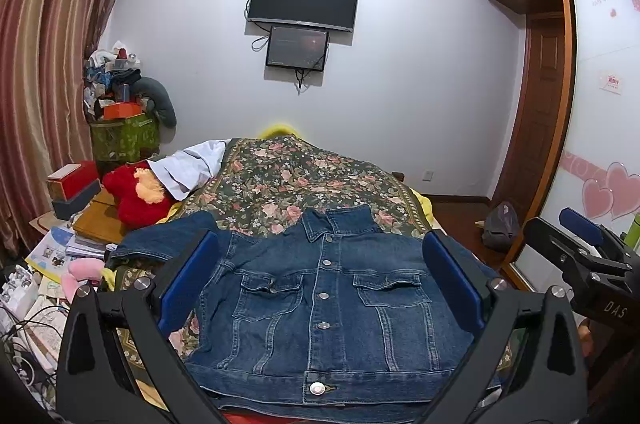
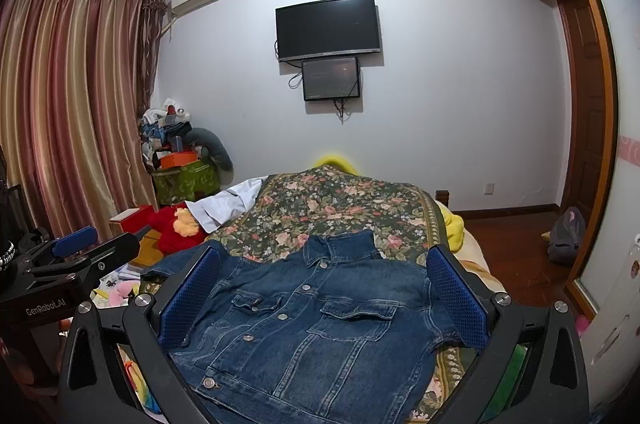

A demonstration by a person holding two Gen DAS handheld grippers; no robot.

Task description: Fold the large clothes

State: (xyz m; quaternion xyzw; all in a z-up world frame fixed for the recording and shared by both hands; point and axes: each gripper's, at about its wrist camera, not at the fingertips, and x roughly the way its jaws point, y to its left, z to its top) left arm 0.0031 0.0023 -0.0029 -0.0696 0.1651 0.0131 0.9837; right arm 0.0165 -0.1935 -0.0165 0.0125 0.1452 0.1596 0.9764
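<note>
On the bed (image 1: pixel 280 175), under a floral cover, the denim jacket (image 1: pixel 332 300) lies face up at the near edge, buttoned shut, collar toward the far edge, hem nearest the cameras. Spread flat like this, it reads as laid out for folding; no fold made yet, judging from the full front panel showing. One sleeve (image 1: pixel 160 240) extends toward the bed's left edge; the other sleeve is hidden behind the gripper finger, cannot tell its lie. Left hand-held gripper (image 1: pixel 320 284) hovers above the jacket's near half, jaws spread wide, nothing between the pads. Right hand-held gripper (image 2: pixel 324 304) likewise released, empty, tilted slightly downward over the same garment. Both probably poised to take hold of the garment. Beyond the bed's left edge: a red plush toy (image 1: pixel 136 199).
</note>
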